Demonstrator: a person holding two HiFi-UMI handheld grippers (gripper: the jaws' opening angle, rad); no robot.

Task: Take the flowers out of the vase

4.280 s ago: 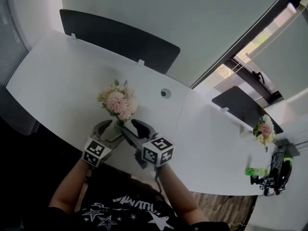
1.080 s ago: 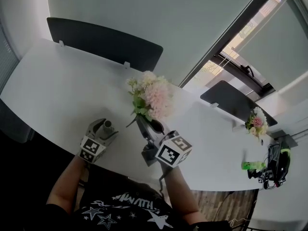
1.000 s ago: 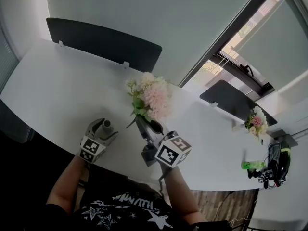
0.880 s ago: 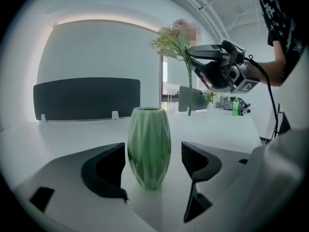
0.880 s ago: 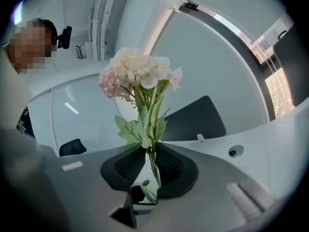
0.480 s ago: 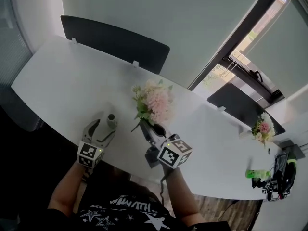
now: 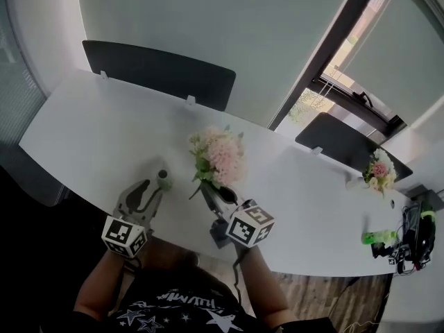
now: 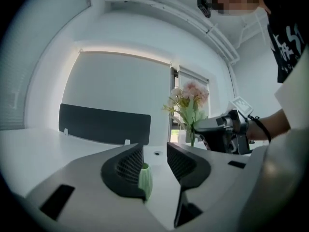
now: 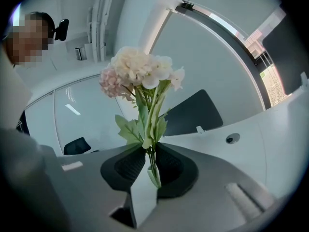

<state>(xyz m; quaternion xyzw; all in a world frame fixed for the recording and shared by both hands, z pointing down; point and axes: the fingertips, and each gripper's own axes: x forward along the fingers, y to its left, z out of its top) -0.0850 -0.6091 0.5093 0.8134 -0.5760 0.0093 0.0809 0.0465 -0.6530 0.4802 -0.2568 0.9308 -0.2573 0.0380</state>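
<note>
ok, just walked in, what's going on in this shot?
A person is working two handheld grippers at a white table. The right gripper is shut on the stems of the flowers, which are clear of the small green vase. The vase stands on the table just off the tips of the left gripper. That gripper's jaws have just been closing, but they stand apart and grip nothing.

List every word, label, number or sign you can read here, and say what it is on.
No text is legible.
black shirt: white print among stars, too blurred to read.
marker cubes: black-and-white square patterns, no letters or numbers.
</note>
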